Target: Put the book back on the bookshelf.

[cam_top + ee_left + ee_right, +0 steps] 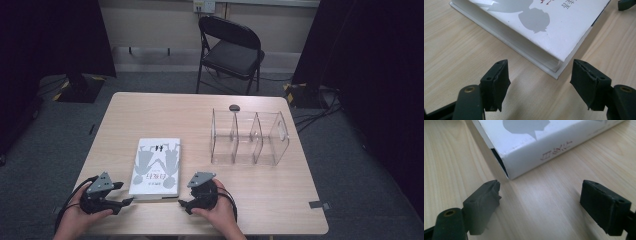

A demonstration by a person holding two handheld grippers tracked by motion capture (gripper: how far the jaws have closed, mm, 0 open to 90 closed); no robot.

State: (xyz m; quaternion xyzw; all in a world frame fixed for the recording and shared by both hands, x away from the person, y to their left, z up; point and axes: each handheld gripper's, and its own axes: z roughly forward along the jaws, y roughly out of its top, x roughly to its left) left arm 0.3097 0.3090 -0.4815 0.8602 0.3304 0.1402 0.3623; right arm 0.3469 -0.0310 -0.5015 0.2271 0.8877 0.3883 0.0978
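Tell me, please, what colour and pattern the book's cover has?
The book has a white cover with grey silhouette figures, clearest in the high view.

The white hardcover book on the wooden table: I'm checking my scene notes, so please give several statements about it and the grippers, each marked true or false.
1. The white hardcover book lies flat on the light wooden table. True.
2. The left gripper is clamped on the book. False: its jaws stand apart at the book's corner, nothing pressed.
3. The clear plastic divided organizer holds the book. False: the book lies beside it, apart.
4. The right gripper is open near the book's spine corner. True.
5. A black folding chair stands beyond the table. True.
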